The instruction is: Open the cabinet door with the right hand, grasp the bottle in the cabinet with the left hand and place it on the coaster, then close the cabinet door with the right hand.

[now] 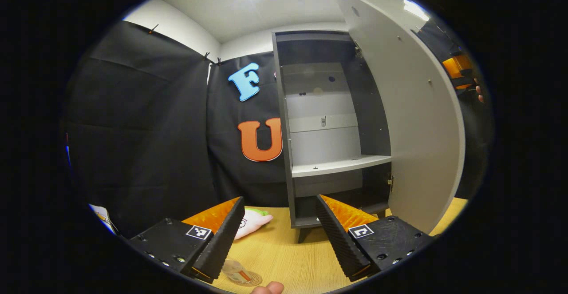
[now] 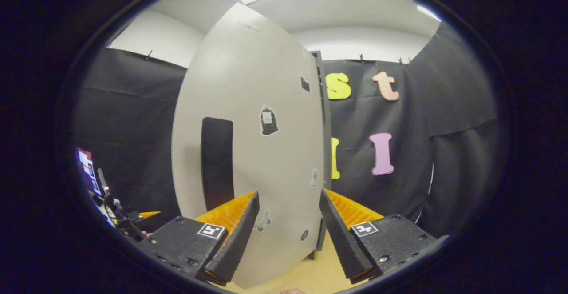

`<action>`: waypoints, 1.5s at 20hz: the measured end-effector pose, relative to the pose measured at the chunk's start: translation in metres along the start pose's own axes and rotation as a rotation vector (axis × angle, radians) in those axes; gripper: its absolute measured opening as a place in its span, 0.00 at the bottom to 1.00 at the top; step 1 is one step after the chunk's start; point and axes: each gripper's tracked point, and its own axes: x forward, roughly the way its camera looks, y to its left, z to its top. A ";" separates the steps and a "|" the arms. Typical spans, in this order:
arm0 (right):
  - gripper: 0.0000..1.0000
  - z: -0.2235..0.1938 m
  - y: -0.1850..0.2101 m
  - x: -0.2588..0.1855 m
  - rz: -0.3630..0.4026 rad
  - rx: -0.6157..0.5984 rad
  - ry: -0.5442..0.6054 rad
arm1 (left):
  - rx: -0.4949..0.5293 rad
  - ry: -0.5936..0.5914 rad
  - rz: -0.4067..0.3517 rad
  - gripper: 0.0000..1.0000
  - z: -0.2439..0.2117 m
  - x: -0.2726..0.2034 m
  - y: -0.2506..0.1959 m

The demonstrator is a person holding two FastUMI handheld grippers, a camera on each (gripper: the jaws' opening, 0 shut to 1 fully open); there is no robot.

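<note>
Left gripper view: left gripper (image 1: 279, 236) fingers apart, empty, over the table (image 1: 284, 252); bottle (image 1: 235, 271) stands on the coaster (image 1: 252, 279) at the bottom edge, partly hidden behind a finger; cabinet (image 1: 330, 134) open. Right gripper view: right gripper (image 2: 288, 236) fingers apart, just before the open door (image 2: 262, 160), whose lower edge they hide.

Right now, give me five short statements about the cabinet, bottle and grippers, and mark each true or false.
1. The cabinet door stands open. True.
2. The left gripper is shut on the bottle. False: its jaws are open and hold nothing; the bottle stands on the coaster on the table.
3. The cabinet shelf holds a bottle. False: no bottle stands on it.
4. The right gripper is open. True.
5. The right gripper faces the door's outer side. True.
</note>
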 end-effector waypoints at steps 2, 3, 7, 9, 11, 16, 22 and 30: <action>0.89 -0.001 0.011 0.013 0.012 -0.007 -0.006 | 0.010 -0.011 -0.013 0.96 0.001 -0.002 0.001; 0.89 -0.002 0.019 0.021 0.020 -0.010 -0.005 | 0.010 -0.012 -0.018 0.96 -0.001 -0.002 0.001; 0.90 -0.007 0.060 0.060 0.079 -0.015 0.004 | -0.052 0.004 -0.064 0.96 -0.011 0.001 -0.003; 0.91 -0.012 0.077 0.083 0.105 -0.013 0.014 | -0.046 0.008 -0.069 0.96 -0.013 0.002 -0.003; 0.91 -0.012 0.096 0.111 0.126 -0.029 0.009 | -0.042 0.005 -0.067 0.96 -0.015 0.002 0.000; 0.88 -0.019 0.117 0.179 0.112 -0.089 -0.018 | -0.054 0.033 -0.031 0.96 -0.036 0.002 0.025; 0.90 -0.016 0.118 0.207 0.072 -0.095 -0.044 | -0.051 0.054 0.023 0.96 -0.048 0.010 0.049; 0.93 -0.012 0.101 0.185 0.058 -0.045 -0.035 | -0.063 0.047 0.036 0.96 -0.043 0.010 0.048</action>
